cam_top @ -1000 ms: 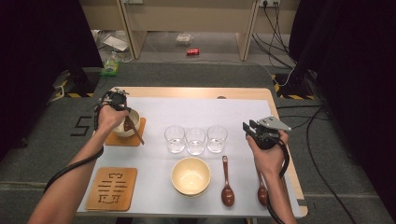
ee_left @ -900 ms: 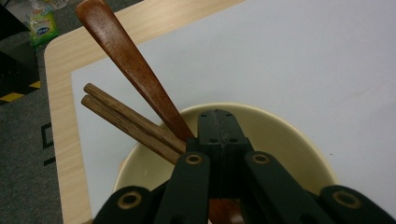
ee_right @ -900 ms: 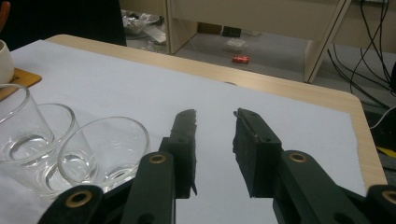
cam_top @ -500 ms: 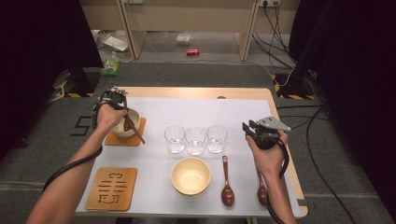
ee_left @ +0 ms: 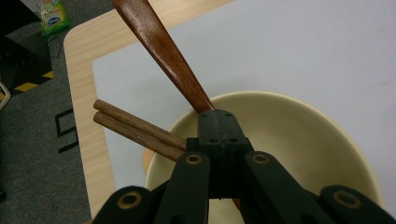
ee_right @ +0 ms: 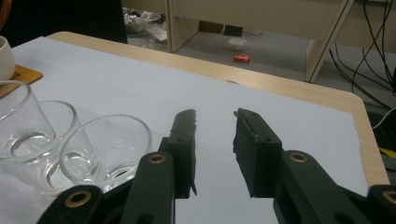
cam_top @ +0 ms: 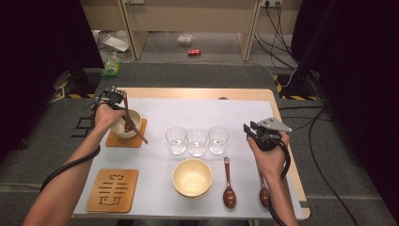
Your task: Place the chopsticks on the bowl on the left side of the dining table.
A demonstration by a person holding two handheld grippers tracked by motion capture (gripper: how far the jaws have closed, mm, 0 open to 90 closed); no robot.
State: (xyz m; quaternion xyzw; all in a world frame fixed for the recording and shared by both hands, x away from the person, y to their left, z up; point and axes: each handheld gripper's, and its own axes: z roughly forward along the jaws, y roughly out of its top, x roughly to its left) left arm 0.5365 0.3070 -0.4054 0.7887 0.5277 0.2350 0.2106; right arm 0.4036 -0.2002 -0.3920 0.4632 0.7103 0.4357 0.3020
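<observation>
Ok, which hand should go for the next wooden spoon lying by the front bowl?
Right. The right gripper is open and empty, just behind the two spoons on that side. The left gripper is shut on a spoon over the far bowl on its coaster, so probably busy.

Left gripper (cam_top: pixel 123 96) fingers clamped shut (right gripper (ee_right: pixel 214 116) fingers apart).

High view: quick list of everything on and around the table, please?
Bowls: 2, cream; one on far-left coaster, one near centre.
Coasters: 2, wooden; under the left bowl, near-left.
Glasses: 3, clear, mid-table row.
Spoons: 3, brown; one in left tool, two near right.
Chopsticks: 1 pair, brown, resting on left bowl.
Can: 1, red, floor beyond.
Left tool: shut on spoon.
Right tool: open, empty.
</observation>
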